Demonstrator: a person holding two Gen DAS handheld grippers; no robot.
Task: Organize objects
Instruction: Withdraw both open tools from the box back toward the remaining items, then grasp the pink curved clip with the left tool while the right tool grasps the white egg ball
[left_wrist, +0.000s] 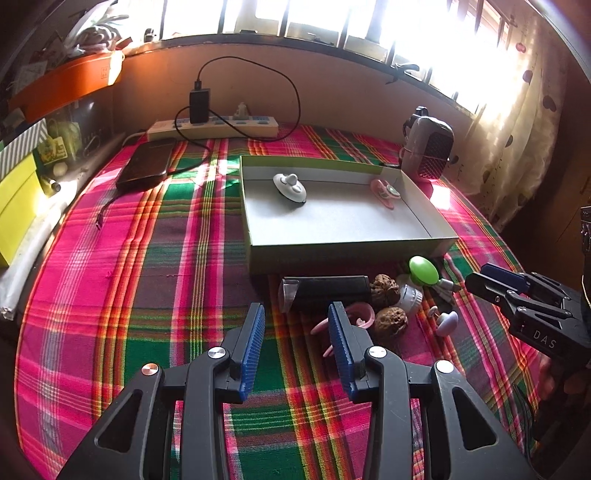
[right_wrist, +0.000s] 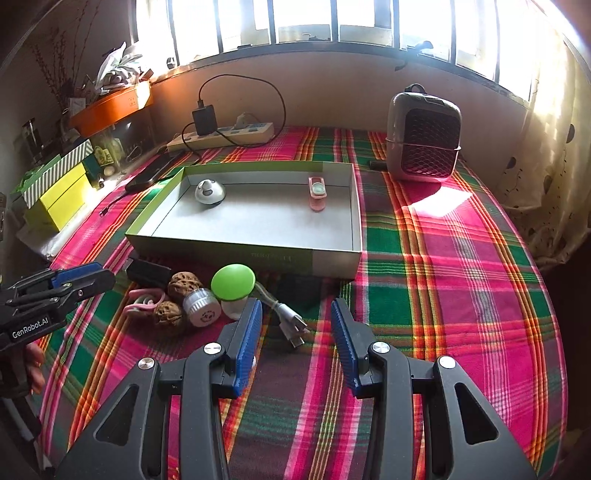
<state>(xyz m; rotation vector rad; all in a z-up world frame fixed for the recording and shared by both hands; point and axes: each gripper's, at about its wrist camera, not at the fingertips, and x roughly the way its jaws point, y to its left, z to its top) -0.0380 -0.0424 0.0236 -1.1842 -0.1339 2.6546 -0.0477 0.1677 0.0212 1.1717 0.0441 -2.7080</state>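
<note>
Both your left tongs (left_wrist: 297, 328) and right tongs (right_wrist: 295, 325) gape empty; bring one squarely over the green mushroom toy (right_wrist: 232, 282), lower left of frame, before the box (right_wrist: 243, 253)

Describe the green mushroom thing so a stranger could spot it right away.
Find the shallow open box on the plaid cloth. In the clutter along its near wall stands the mushroom-shaped object, beside two brown walnuts. Its glossy lime-green dome cap on a white stem is unique there.
</note>
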